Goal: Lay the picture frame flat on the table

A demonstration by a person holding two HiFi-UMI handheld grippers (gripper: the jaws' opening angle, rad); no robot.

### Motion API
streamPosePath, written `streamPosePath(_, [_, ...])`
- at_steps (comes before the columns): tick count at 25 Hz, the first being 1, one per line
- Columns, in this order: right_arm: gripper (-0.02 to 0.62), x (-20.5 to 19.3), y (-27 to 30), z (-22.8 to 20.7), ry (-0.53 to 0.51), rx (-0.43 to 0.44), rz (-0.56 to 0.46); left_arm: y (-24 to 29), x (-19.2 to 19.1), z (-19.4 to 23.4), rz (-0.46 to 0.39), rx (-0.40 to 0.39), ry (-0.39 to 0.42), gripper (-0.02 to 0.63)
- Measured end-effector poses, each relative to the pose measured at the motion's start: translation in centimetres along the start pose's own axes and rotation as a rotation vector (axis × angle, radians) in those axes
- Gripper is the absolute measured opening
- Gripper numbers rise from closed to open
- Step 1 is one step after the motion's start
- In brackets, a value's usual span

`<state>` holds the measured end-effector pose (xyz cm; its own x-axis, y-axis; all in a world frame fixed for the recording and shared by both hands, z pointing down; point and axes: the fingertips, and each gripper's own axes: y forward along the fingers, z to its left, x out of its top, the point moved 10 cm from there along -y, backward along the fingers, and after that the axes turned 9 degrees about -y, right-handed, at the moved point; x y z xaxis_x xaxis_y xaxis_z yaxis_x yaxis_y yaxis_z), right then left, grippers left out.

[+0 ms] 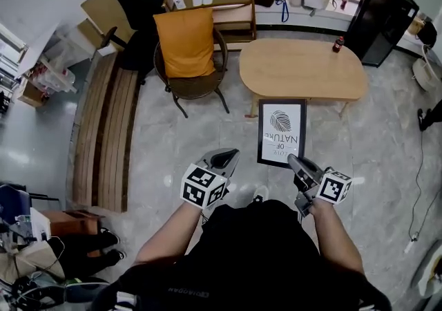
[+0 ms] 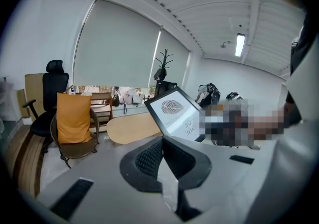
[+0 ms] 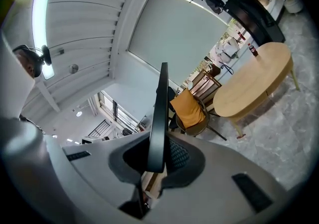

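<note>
As left gripper [image 1: 228,158] idles, right gripper [image 1: 294,162] pinches frame [image 1: 281,131].

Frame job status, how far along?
Done: the picture frame is picked up, with the right gripper shut on its near edge. In hand: the frame hangs tilted in the air over the floor, short of the wooden table. Left to do: bring it over the tabletop, lay it flat, let go. The left gripper is shut and empty.
</note>
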<state>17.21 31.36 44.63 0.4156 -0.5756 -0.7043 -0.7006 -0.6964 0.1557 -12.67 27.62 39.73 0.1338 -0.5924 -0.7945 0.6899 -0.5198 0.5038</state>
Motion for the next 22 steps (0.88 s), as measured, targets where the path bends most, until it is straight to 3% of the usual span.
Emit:
streamPosePath(6, [0.026,2.8,2.9,-4.0,-0.005,0.006,0.025,2.9,1.9,3.2,0.020,0.069,-0.054,0.005])
streamPosePath(13, [0.028,4.1,6.0,-7.2,0.052,-0.029,0.039,6.5,3.2,8.2,0.086,0.090,-0.129,0.005])
streamPosePath(17, [0.028,5.3,8.5,-9.5,0.067,-0.070,0.020,9.8,5.7,11.8,0.093,0.059,-0.100,0.005])
streamPosePath(22, [0.028,9.0,12.5,-11.8,0.080,-0.174,-0.012,15.2,10.9,16.5,0.101,-0.034,-0.041,0.005])
